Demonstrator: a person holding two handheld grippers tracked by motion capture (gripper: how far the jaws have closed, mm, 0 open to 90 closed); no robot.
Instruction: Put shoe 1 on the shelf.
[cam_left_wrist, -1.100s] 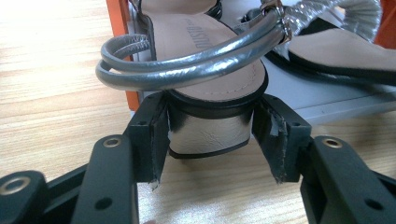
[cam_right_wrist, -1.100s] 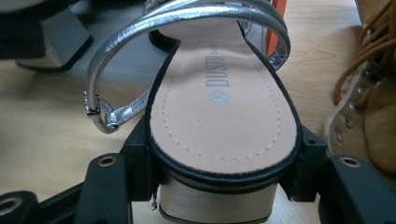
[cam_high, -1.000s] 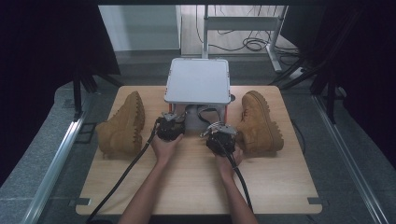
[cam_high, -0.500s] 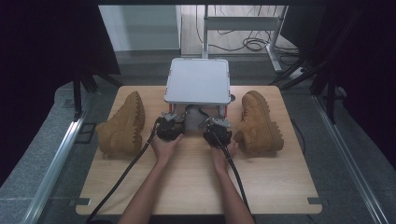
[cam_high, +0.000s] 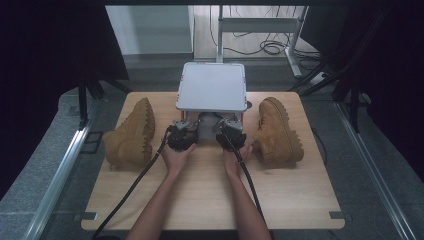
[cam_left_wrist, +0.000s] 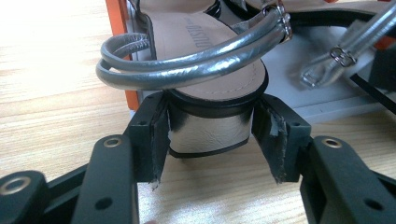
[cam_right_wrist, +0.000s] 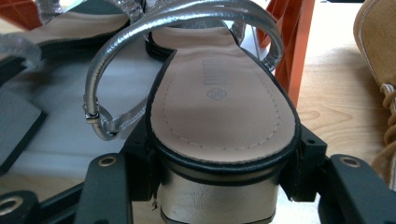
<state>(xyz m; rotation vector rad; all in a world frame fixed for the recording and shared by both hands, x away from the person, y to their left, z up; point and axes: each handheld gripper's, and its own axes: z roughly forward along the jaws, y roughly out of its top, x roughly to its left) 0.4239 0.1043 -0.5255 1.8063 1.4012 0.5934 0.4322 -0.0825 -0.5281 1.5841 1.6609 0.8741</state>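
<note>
Dark curtains ring a pale wooden table seen from above. At the middle of its far edge stands a grey shelf on orange legs. One tan boot lies near the left edge, another tan boot near the right edge. A person's forearms come in from the near edge, both reaching to the shelf's front.

Seen from the left gripper, its jaws stand either side of the silver block heel of a left sandal; the left pad touches the heel, the right pad stands just apart, so the grip is not clenched. That sandal's sole lies on the shelf's low floor beside an orange leg.

Seen from the right gripper, its jaws clasp the heel of a right sandal on both sides, near the right boot
</note>
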